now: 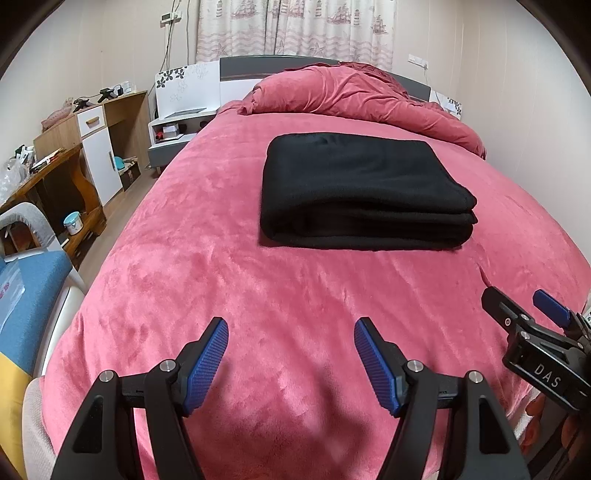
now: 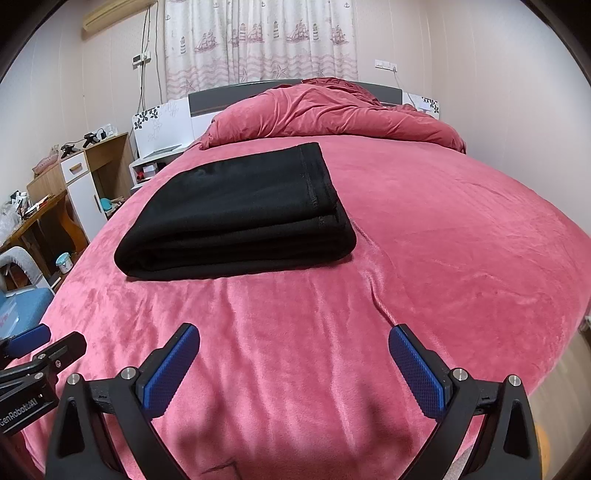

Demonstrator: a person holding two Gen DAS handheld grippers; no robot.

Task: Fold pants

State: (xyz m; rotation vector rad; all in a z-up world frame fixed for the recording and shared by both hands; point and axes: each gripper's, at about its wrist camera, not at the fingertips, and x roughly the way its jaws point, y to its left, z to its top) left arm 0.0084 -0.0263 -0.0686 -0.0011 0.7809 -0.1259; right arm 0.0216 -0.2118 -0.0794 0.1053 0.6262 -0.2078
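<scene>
pants (image 1: 364,188) lie folded on the pink bedspread (image 1: 229,266). my left gripper (image 1: 291,363) and right gripper (image 2: 294,365) hover near them, both spread wide, holding nothing.

A bed (image 1: 221,280) covered with a plush pink blanket fills most of both views. At its far end a rumpled pink duvet (image 1: 354,96) is heaped against a grey headboard (image 1: 240,68). Behind hangs a pale curtain (image 1: 295,29) printed with ships, lighthouses and starfish. Left of the bed stands a white and grey nightstand (image 1: 170,133), its back panel decorated with black flowers. Further left, a wooden cabinet (image 1: 110,140) with a white door and drawer stands against the wall, beside a cluttered wooden desk (image 1: 44,177). A small light blue pot (image 1: 72,222) sits low under the desk. A wall switch plate (image 2: 384,65) is mounted right of the curtain.
</scene>
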